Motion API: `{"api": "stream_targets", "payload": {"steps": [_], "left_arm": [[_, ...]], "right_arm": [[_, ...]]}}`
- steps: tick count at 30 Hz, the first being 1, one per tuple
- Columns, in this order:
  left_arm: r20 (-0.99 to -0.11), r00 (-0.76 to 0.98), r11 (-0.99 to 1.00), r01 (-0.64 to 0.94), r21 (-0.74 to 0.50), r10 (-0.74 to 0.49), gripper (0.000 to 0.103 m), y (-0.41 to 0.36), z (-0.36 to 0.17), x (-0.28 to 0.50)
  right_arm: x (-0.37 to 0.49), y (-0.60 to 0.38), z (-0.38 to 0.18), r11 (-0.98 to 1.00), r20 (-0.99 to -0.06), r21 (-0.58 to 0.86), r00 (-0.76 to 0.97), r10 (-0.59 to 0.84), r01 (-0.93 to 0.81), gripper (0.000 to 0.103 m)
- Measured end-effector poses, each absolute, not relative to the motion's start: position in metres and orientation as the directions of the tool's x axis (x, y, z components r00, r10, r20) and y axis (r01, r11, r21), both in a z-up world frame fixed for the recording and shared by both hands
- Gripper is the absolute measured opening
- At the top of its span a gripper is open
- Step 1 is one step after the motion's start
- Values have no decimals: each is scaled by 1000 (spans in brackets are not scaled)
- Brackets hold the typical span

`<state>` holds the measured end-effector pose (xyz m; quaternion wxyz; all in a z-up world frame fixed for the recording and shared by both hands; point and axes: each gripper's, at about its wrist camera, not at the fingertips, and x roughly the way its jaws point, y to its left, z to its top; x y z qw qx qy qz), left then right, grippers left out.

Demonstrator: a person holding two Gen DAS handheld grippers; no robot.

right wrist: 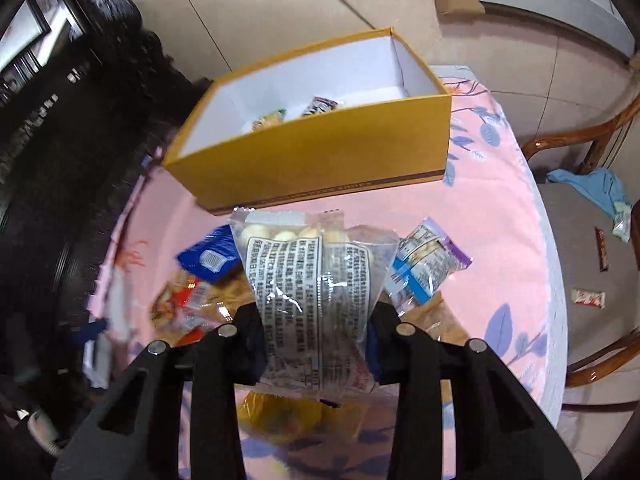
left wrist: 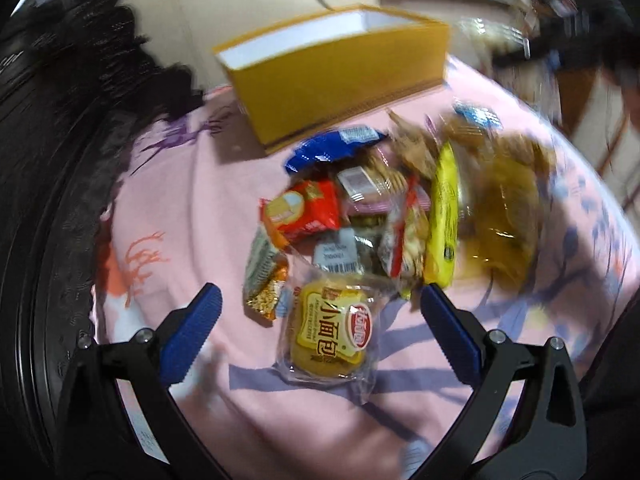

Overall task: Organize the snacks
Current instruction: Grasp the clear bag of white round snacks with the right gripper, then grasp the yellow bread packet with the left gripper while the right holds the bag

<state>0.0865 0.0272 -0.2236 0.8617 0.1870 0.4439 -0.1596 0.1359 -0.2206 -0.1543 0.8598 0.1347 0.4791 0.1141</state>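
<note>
While holding a clear bag point(right wrist: 316, 300), right gripper point(right wrist: 316, 344) clamped tight, ready to carry.
Next: lift over box point(right wrist: 320, 152) by far table edge, let go; left gripper point(left wrist: 320, 300) wide open, empty, above bun point(left wrist: 328, 332).

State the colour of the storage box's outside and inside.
Box: mustard yellow outside, white inside; clearest in the right wrist view.

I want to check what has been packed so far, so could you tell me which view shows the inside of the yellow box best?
The right wrist view: it looks down into the yellow box, showing its white interior and two packets. The left wrist view shows only its outer wall and a strip of inner wall, blurred.
</note>
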Motion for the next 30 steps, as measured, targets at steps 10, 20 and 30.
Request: {"api": "stream_targets", "payload": {"steps": [10, 20, 30], "left_arm": [[-946, 323, 875, 469, 122, -41, 95, 14, -277, 116], [-954, 276, 872, 489, 35, -117, 53, 20, -278, 101], [-907, 389, 923, 384, -1, -162, 53, 25, -223, 84]], "right_arm": [[104, -233, -138, 901, -738, 432, 563, 372, -29, 38], [93, -245, -139, 888, -727, 459, 583, 363, 20, 38], [96, -237, -137, 888, -722, 460, 573, 389, -23, 38]]}}
